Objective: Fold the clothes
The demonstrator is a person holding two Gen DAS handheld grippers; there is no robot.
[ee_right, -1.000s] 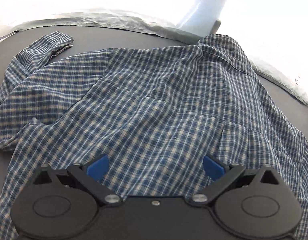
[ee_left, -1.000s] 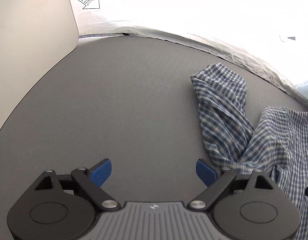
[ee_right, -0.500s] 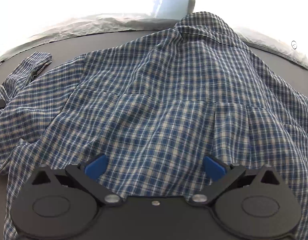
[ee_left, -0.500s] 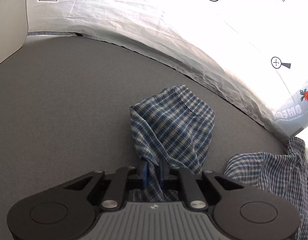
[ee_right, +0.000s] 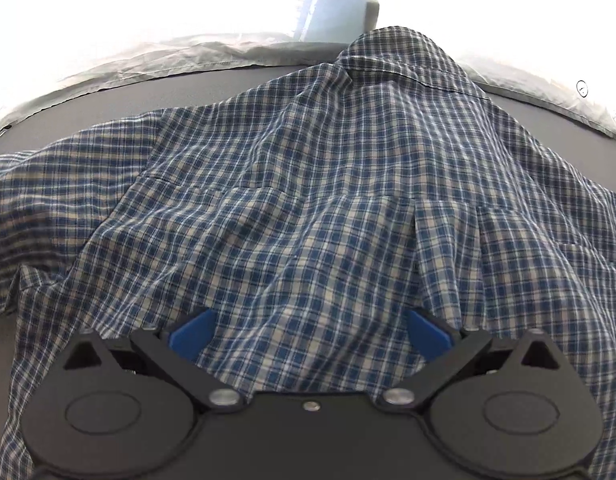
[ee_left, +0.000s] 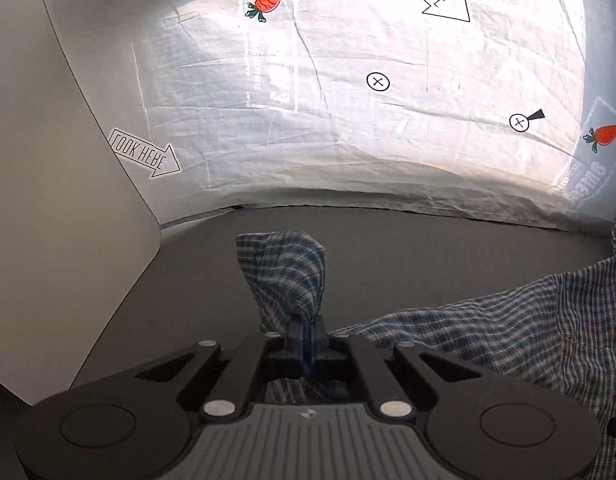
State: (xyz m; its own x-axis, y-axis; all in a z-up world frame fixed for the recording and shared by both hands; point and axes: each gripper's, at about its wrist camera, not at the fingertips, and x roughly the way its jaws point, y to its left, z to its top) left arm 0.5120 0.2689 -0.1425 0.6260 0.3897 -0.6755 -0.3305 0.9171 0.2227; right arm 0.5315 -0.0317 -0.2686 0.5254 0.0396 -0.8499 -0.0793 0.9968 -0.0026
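Observation:
A blue and white checked shirt [ee_right: 308,208] lies spread and rumpled on the dark grey table [ee_right: 107,100], collar at the far side. My left gripper [ee_left: 306,334] is shut on the shirt's sleeve [ee_left: 285,276] and holds its cuff end lifted above the table; the shirt's body [ee_left: 488,344] lies to the right in the left wrist view. My right gripper [ee_right: 310,332] is open, blue pads wide apart, low over the shirt's near part with cloth between the pads.
A white crinkled sheet with arrows, carrots and cross marks [ee_left: 348,120] stands as a wall behind the table. A grey board [ee_left: 59,220] stands at the left. Bare grey table [ee_left: 428,264] lies between the sleeve and the shirt body.
My left gripper has closed on the sleeve and raised it, tilting up toward the back wall. My right gripper has stayed open, shifting slightly toward the shirt's middle.

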